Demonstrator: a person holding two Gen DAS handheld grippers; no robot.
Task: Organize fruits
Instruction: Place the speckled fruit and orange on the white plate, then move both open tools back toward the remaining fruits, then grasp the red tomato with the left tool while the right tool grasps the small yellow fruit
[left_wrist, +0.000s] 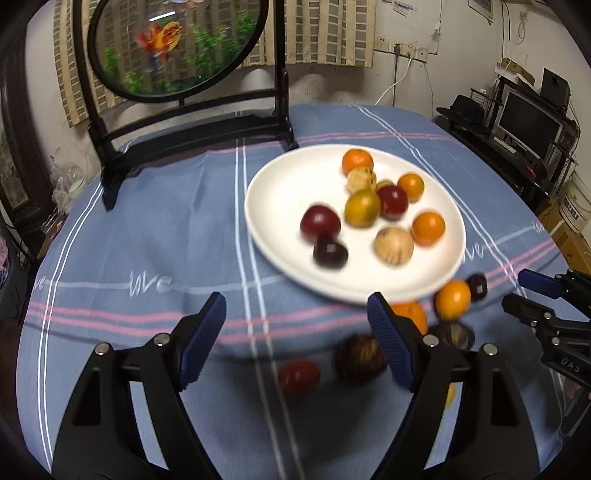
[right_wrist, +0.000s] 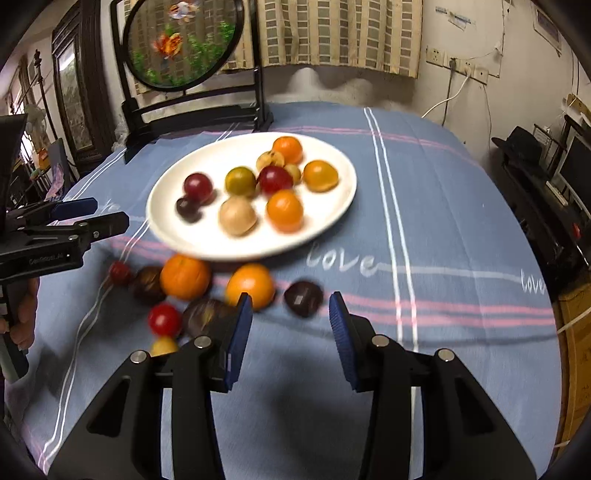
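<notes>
Now the bench (right_wrist: 461, 221) under its blue cloth carries a white plate (right_wrist: 173, 229) already holding about ten fruits, while a cluster of loose fruits (right_wrist: 184, 277) lies on the cloth just off the plate's near rim. I judge the gathering step about half done. My right tool (right_wrist: 291, 314) is spread wide and empty near a dark plum (right_wrist: 303, 298); my left tool (left_wrist: 297, 319) is wide and empty too. Next, close on one loose fruit. Open cloth lies to my right; the bench edge is near.
</notes>
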